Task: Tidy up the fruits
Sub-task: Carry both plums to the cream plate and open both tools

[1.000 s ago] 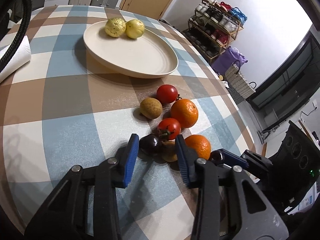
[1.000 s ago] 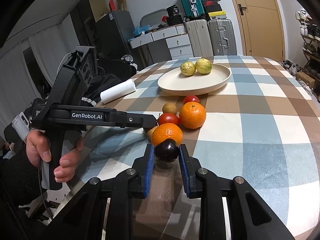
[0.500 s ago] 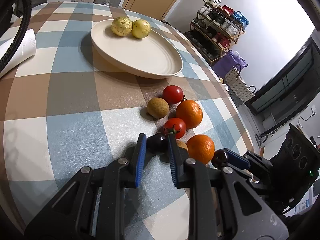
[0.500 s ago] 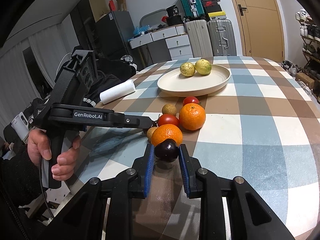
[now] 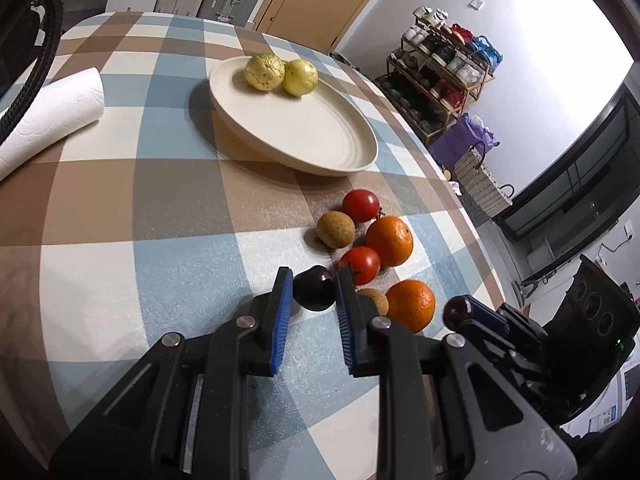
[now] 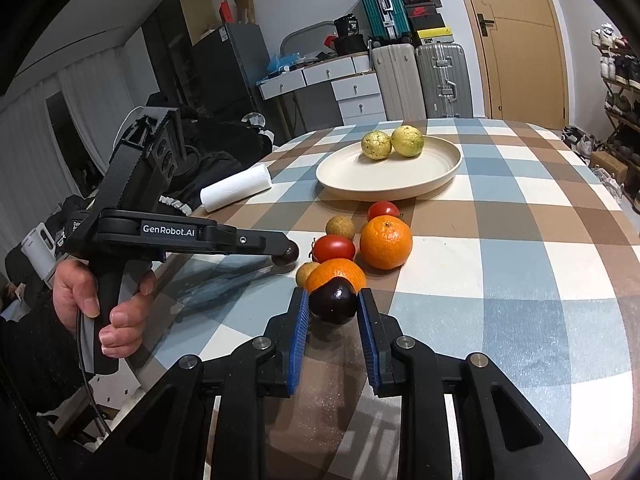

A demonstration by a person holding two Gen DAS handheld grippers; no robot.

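Paper towel roll (image 6: 236, 189) lying on its side at the checked tablecloth's (image 6: 520, 264) edge. Background: suitcases (image 6: 420, 76) by the wooden door (image 6: 516, 36) (teal one stacked on top), white drawers (image 6: 340, 88), shoe rack (image 5: 444, 68), purple bag (image 5: 466, 140) beside it.

The checked blue, brown and white tablecloth (image 5: 160, 208) looks matt and finely grained. The cream round plate (image 5: 320, 136) is smooth with faint rings. The dark purple plum (image 5: 314, 288) is glossy. The ribbed blue fingers (image 5: 282, 312) look rubbery. The white paper roll (image 5: 52, 116) is embossed.
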